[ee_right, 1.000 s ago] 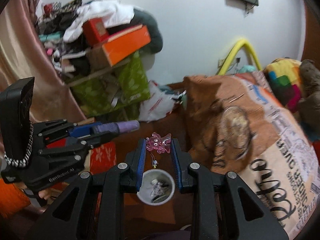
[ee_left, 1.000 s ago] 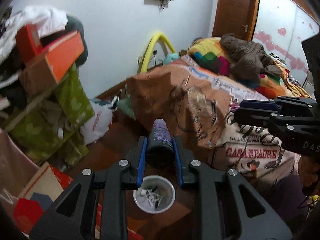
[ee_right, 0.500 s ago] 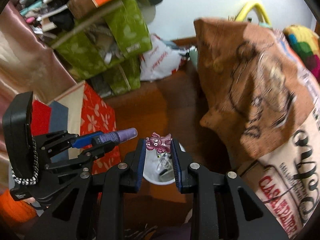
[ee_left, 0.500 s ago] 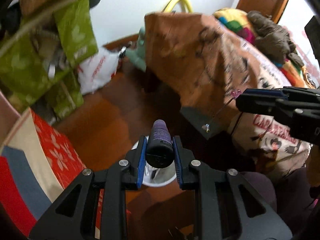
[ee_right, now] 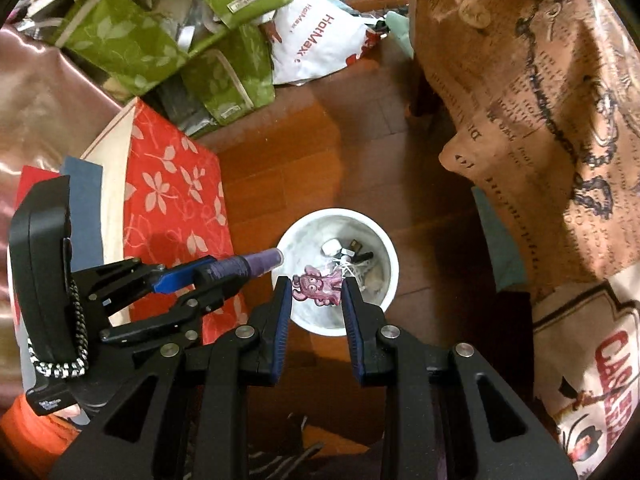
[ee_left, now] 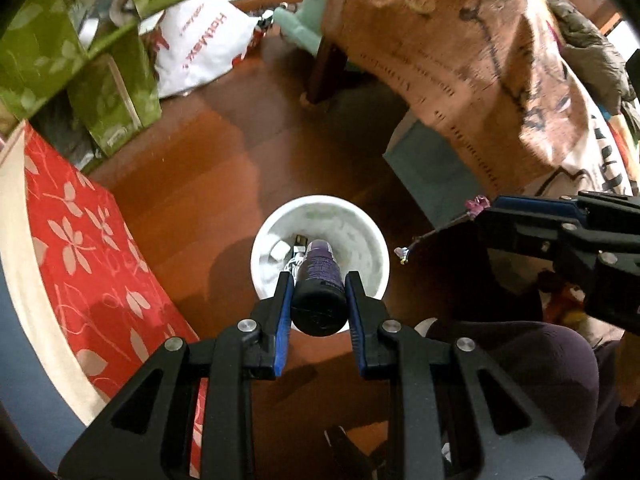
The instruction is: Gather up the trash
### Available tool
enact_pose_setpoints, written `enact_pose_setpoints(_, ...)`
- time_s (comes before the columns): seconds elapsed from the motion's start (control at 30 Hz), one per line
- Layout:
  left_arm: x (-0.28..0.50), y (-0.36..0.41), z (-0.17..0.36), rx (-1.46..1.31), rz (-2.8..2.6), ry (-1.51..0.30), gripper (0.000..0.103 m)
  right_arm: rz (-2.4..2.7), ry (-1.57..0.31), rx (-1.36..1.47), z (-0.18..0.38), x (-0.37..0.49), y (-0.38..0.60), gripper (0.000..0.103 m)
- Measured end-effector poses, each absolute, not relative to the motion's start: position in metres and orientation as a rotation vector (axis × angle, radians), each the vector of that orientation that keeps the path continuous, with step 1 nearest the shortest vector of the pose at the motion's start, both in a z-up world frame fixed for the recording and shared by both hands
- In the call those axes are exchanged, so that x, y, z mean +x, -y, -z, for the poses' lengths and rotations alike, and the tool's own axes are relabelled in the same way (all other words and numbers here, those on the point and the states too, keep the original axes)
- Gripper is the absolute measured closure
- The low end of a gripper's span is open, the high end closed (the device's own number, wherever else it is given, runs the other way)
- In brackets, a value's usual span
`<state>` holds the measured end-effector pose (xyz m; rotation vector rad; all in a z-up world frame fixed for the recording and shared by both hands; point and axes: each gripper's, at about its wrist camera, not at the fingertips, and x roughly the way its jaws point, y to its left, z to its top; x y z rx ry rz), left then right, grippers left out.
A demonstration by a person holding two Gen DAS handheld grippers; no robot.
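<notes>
My left gripper (ee_left: 318,292) is shut on a purple bottle (ee_left: 318,276), pointing down over the white bin (ee_left: 360,232) on the wooden floor. It also shows in the right wrist view (ee_right: 188,276), with the bottle (ee_right: 256,262) at the bin's left rim. My right gripper (ee_right: 316,292) is shut on a pink rubbery toy figure (ee_right: 318,286), held above the white bin (ee_right: 304,240), which holds several small scraps. In the left wrist view the right gripper (ee_left: 490,210) is to the right of the bin, with the pink toy (ee_left: 476,204) at its tip.
A red flowered box (ee_right: 176,200) stands left of the bin. Green fabric boxes (ee_right: 224,76) and a white plastic bag (ee_right: 316,48) lie beyond. A bed with a brown printed cover (ee_right: 540,100) fills the right side. A grey-green box (ee_left: 432,172) sits under the bed's edge.
Both grippers have tilted down and moved in over the white bin, which now looks larger and closer. Each still holds its item.
</notes>
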<state>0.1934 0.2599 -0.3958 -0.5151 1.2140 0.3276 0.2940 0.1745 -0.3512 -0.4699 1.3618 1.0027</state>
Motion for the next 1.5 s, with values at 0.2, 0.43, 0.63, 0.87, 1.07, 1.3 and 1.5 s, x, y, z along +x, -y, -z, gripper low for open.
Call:
enact_pose_setpoints(0.2,0.204,-0.263,0.413,-0.557,-0.316,-1.248,0.078,-0.978,-1.401,-0.45,0.36,0.304,-0.175,0.056)
enact_pose_setpoints(0.43,0.217,-0.261,0.419,-0.58,-0.278,-1.264,0.078,-0.938,-1.385,-0.439,0.355,0.313,-0.16,0.055)
enact_pose_setpoints(0.63,0.221,-0.252,0.405,-0.533,-0.27,-1.271,0.073,-0.918,-1.34,-0.424,0.337,0.313,-0.148,0.055)
enact_pose_setpoints(0.87,0.203,-0.24,0.337,-0.456,-0.282,-1.167,0.072,-0.908,-1.21,-0.395,0.286,0.302,-0.125,0.055)
enact_pose_setpoints(1.07,0.179,-0.221,0.259,-0.383,-0.31,-1.009,0.066,-0.908,-1.051,-0.358,0.221,0.277,-0.098,0.055)
enact_pose_setpoints(1.3,0.138,-0.182,0.162,-0.286,-0.317,-0.814,0.064,-0.883,-0.816,-0.297,0.139,0.233,-0.048,0.055)
enact_pose_setpoints(1.5,0.101,-0.139,0.084,-0.204,-0.301,-0.648,0.06,-0.785,-0.624,-0.205,0.077,0.192,0.004,0.055)
